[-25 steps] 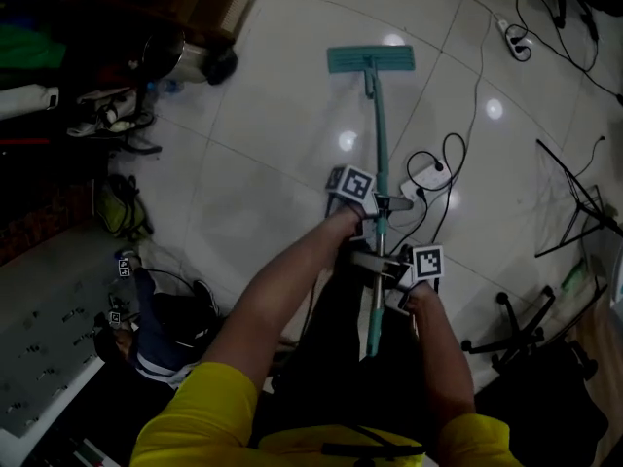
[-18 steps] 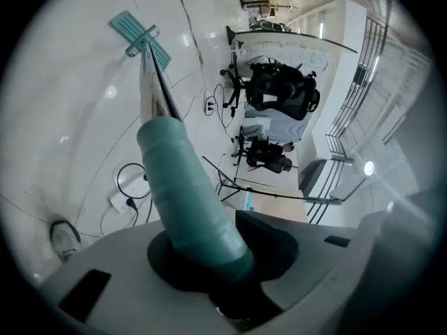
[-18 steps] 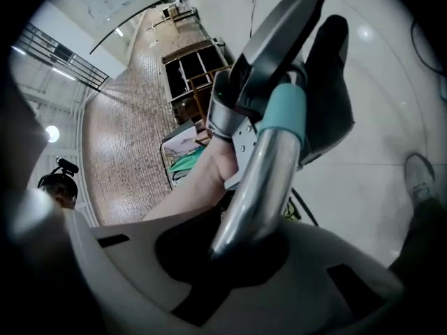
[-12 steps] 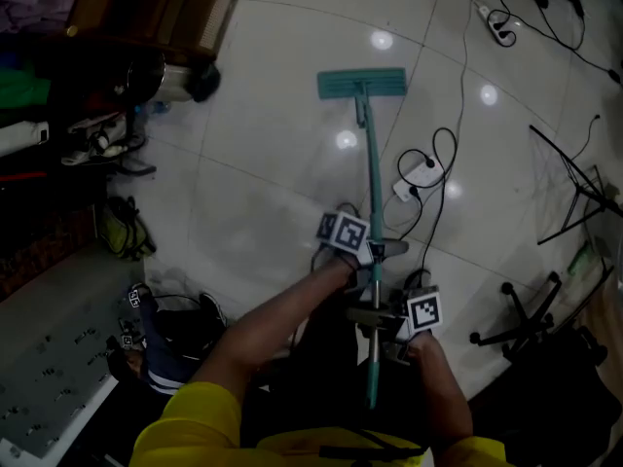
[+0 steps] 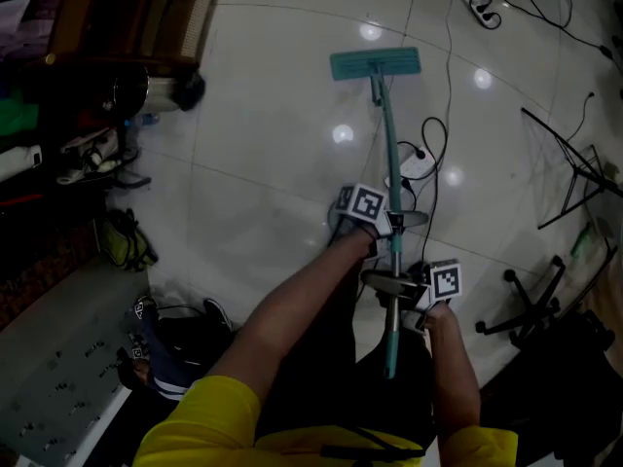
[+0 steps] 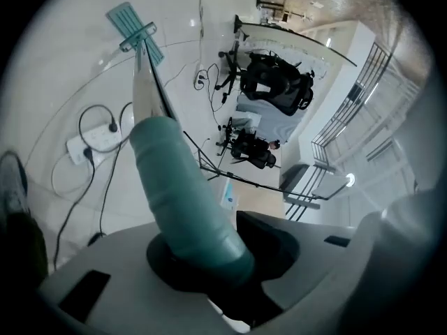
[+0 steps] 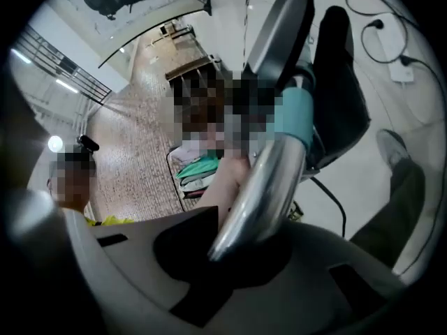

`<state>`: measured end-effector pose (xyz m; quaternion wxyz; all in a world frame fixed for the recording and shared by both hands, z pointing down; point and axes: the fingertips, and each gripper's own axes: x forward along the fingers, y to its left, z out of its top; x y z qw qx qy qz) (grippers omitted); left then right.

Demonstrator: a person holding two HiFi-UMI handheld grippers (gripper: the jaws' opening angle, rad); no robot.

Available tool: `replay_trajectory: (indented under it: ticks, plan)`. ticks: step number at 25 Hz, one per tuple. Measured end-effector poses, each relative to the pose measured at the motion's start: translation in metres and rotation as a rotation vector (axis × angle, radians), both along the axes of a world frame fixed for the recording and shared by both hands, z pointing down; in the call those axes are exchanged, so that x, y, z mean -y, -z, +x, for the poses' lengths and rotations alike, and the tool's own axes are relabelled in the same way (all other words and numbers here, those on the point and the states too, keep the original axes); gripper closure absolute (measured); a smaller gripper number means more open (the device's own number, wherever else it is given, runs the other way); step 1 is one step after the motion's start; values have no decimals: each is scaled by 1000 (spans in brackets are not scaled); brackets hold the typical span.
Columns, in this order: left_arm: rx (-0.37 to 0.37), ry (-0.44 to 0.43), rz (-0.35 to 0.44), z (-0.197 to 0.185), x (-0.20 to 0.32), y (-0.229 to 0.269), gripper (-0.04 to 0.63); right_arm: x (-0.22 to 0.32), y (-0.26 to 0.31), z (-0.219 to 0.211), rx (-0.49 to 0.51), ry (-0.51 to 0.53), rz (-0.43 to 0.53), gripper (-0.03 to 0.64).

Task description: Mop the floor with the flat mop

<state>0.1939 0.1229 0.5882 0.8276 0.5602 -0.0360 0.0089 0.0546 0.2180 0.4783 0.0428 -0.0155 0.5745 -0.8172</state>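
Observation:
The flat mop's teal head lies flat on the white tiled floor, ahead of me. Its handle slants back to my hands. My left gripper is shut on the handle, the higher one in the head view. In the left gripper view the thick teal grip sits between the jaws and the mop head shows far off. Closer to my body, my right gripper clasps the bare metal tube. Its jaws are opening slightly, with the tube still pressed between them.
A white power strip with looped black cables lies just right of the handle. Another strip is at the back right. A chair base and a thin black stand are at right. Dark furniture and shoes line the left.
The mop head first slid back toward me, then forward and slightly right again. Both grippers travelled along with the handle and kept their hold.

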Motion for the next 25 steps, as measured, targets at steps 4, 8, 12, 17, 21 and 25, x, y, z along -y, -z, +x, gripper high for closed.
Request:
replay_trajectory:
  ticks: [4, 8, 12, 17, 21, 25]
  plan:
    - [119, -90, 121, -4, 93, -59, 465, 85, -62, -4, -43, 13, 36, 572]
    - [251, -200, 180, -17, 124, -86, 469, 118, -76, -20, -43, 7, 34, 589]
    - [155, -102, 143, -18, 85, -61, 469, 80, -43, -28, 0, -3, 16, 589]
    - [125, 3, 13, -14, -49, 0, 474, -60, 15, -12, -33, 118, -96, 583]
    - [84, 138, -26, -6, -105, 24, 478, -118, 37, 3, -58, 209, -114, 583]
    - [5, 212, 15, -8, -51, 8, 472, -74, 0, 4, -103, 213, -42, 586]
